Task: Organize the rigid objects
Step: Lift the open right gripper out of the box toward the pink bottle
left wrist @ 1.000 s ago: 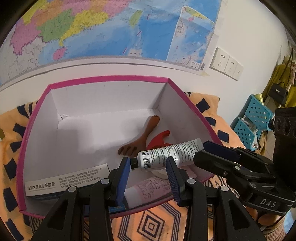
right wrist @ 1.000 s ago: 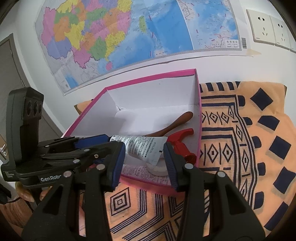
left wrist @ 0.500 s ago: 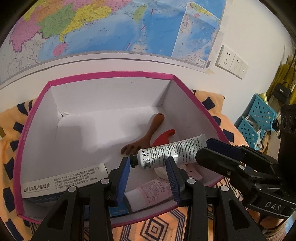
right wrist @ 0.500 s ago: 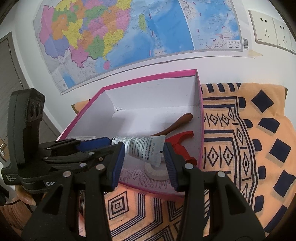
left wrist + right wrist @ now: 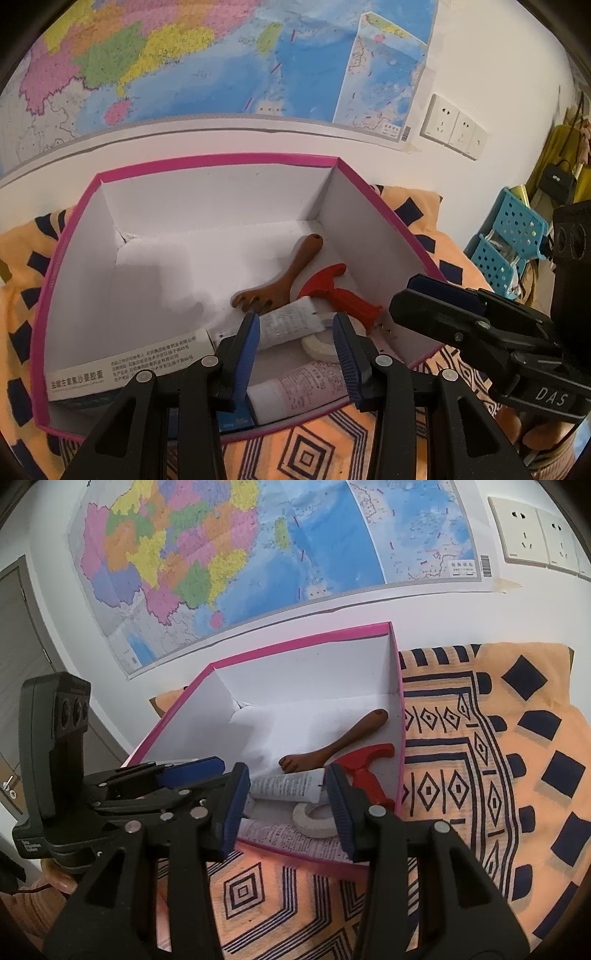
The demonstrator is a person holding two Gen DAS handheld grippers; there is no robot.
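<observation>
A pink-rimmed white box (image 5: 376,206) (image 5: 306,638) stands on an orange patterned cloth (image 5: 498,760). In it lie a white printed tube (image 5: 288,325) (image 5: 288,784), a brown wooden fork (image 5: 284,280) (image 5: 332,747), a red toy hammer (image 5: 343,295) (image 5: 365,771), a white tape roll (image 5: 321,343) (image 5: 314,816), a pink-printed tube (image 5: 299,384) and a white medicine carton (image 5: 129,365). My left gripper (image 5: 297,354) is open over the box's near edge, the white tube lying below it. My right gripper (image 5: 286,808) is open beside it at the box's near right corner.
A large map (image 5: 221,55) hangs on the white wall behind the box, with wall sockets (image 5: 454,129) to its right. Blue perforated plastic crates (image 5: 509,240) stand far right. A grey door (image 5: 18,646) is at the left in the right wrist view.
The white tube has dropped from the air between the grippers and now lies in the box on the other items. Both grippers pulled back slightly and stay open.
</observation>
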